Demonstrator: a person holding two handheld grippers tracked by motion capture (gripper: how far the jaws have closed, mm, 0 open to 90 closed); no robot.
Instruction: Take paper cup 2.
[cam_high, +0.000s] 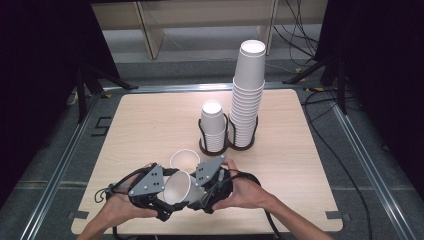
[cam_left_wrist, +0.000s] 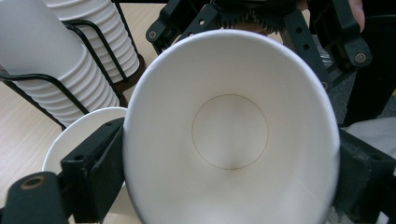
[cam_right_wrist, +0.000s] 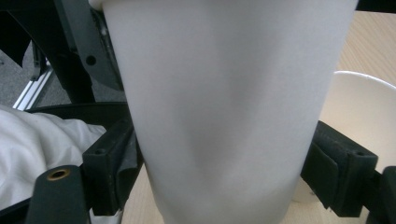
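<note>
A white paper cup (cam_high: 178, 189) lies on its side in the air above the table's front edge, held between both grippers. My left gripper (cam_high: 162, 199) looks into the cup's open mouth (cam_left_wrist: 229, 135), with its jaws shut on the rim from both sides. My right gripper (cam_high: 199, 192) is shut on the cup's side wall (cam_right_wrist: 224, 107), which is slightly dented between the pads. A second white cup (cam_high: 184, 160) stands upright on the table just behind; it also shows as a cup rim (cam_left_wrist: 77, 135) in the left gripper view and a cup rim (cam_right_wrist: 359, 105) in the right gripper view.
A black wire holder (cam_high: 227, 146) in the table's middle carries a short stack of cups (cam_high: 213, 125) and a tall stack (cam_high: 247, 92). The wooden table (cam_high: 145, 120) ends close under my hands. Cables and dark stands lie around it on the floor.
</note>
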